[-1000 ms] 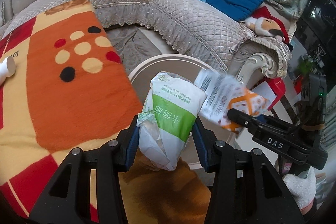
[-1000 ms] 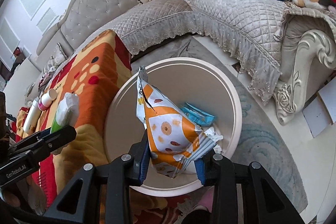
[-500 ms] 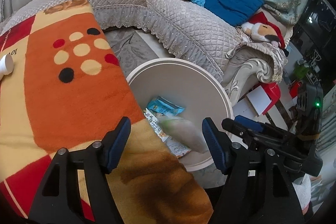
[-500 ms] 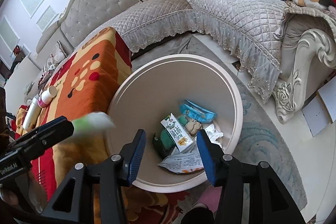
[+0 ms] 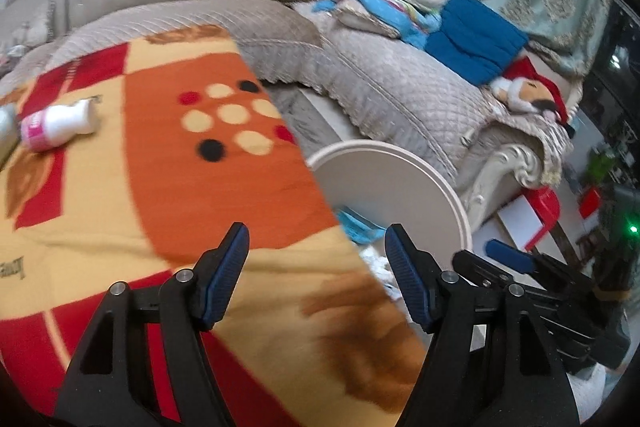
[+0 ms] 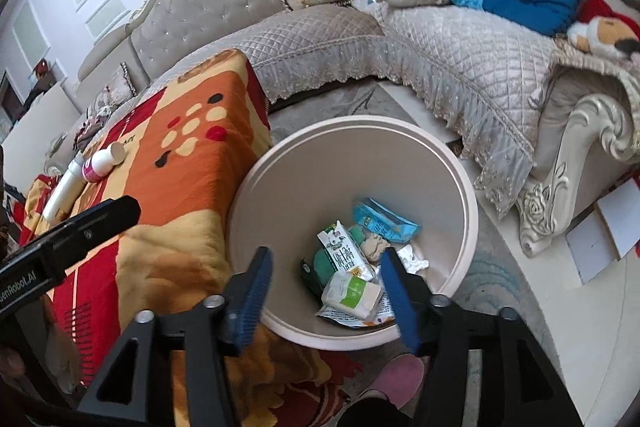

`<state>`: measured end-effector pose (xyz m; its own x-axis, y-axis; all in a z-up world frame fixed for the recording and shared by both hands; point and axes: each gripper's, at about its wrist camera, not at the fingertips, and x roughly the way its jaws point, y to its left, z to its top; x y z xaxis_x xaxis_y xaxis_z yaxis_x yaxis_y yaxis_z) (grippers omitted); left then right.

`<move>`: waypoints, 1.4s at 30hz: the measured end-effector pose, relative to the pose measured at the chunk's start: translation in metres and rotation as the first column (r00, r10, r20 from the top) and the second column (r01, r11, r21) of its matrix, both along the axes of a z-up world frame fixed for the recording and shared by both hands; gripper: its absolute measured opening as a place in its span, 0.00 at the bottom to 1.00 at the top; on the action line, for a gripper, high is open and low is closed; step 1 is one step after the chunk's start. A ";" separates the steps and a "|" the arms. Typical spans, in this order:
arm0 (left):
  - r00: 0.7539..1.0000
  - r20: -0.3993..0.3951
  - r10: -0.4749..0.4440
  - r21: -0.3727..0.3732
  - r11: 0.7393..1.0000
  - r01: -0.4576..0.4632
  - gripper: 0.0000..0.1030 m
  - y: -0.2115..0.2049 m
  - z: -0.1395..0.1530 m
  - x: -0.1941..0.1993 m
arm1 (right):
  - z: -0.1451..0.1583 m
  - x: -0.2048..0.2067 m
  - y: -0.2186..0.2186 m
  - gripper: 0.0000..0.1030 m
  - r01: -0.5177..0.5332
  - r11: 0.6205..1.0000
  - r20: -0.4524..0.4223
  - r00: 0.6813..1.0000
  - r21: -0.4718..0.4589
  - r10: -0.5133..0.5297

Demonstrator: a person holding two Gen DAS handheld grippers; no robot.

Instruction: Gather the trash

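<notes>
Several wrappers (image 6: 352,293) and a small carton (image 6: 340,255) already lay in the round bin (image 6: 470,223) by the blanket's (image 6: 188,195) corner. The left gripper (image 5: 316,267) stood spread and empty; the right gripper (image 6: 326,291) was opening, nothing between its fingers. A white bottle (image 5: 60,125) (plus a tube (image 6: 64,187) beside it) waited near the blanket's far edge, probably next.

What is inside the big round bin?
The bin holds a blue packet, a milk carton, a green-and-white pack and crumpled paper. Whatever lies underneath is covered.
</notes>
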<state>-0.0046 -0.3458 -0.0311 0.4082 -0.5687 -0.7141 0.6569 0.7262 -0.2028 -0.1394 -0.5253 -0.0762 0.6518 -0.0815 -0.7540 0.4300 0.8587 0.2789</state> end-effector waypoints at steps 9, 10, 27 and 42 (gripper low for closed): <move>0.992 0.081 0.098 -0.023 0.995 -0.096 0.67 0.054 0.013 -0.013 | 0.037 -0.008 0.042 0.64 0.004 0.995 0.070 0.998 -0.097 0.003; 0.990 0.094 0.106 -0.026 0.994 -0.104 0.67 0.058 0.015 -0.015 | 0.041 -0.009 0.047 0.64 0.004 0.994 0.078 0.997 -0.108 0.004; 0.947 0.261 0.185 -0.145 0.978 -0.151 0.68 0.123 0.056 -0.059 | 0.087 -0.035 0.105 0.91 0.072 0.974 0.230 0.973 -0.213 -0.022; 0.925 0.316 0.210 -0.183 0.970 -0.158 0.79 0.138 0.066 -0.075 | 0.104 -0.054 0.121 0.91 0.094 0.964 0.280 0.960 -0.250 -0.021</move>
